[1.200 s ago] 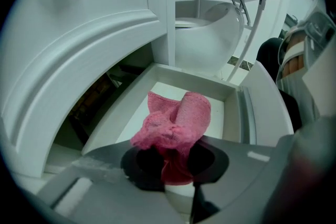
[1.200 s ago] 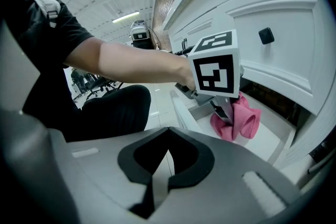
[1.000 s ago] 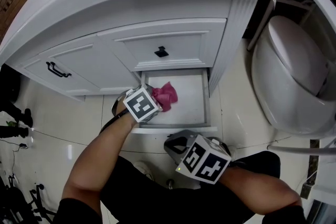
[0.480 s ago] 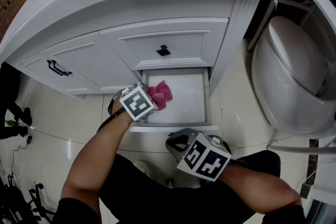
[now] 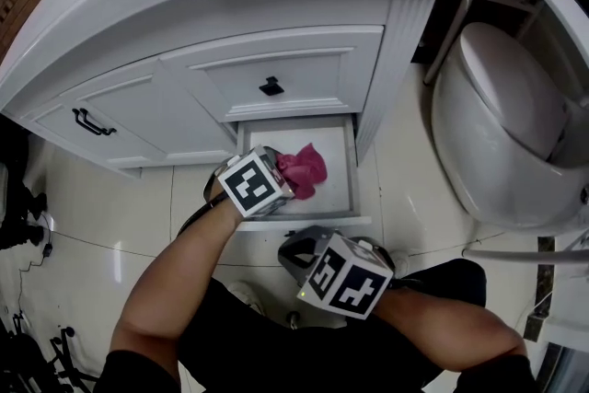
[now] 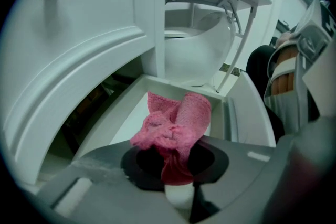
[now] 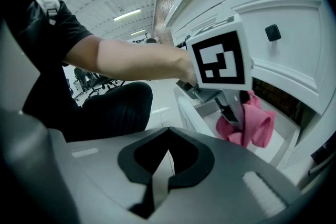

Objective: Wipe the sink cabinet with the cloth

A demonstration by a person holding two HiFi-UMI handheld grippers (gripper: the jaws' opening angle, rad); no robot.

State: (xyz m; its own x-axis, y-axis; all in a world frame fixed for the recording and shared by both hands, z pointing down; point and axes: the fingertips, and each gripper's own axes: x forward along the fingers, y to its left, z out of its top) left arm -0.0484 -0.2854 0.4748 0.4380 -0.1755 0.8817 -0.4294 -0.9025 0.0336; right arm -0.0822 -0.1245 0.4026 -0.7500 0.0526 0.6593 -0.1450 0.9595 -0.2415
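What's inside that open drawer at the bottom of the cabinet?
Only a pink cloth, held by the left gripper, over the drawer's bare white floor. The floor under the cloth is hidden.

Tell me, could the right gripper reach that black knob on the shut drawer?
Probably yes. The right gripper is empty and held back; the knob sits bare above the open drawer. The left gripper, shut on the cloth, lies partly in between, so it would need to pass beside it.
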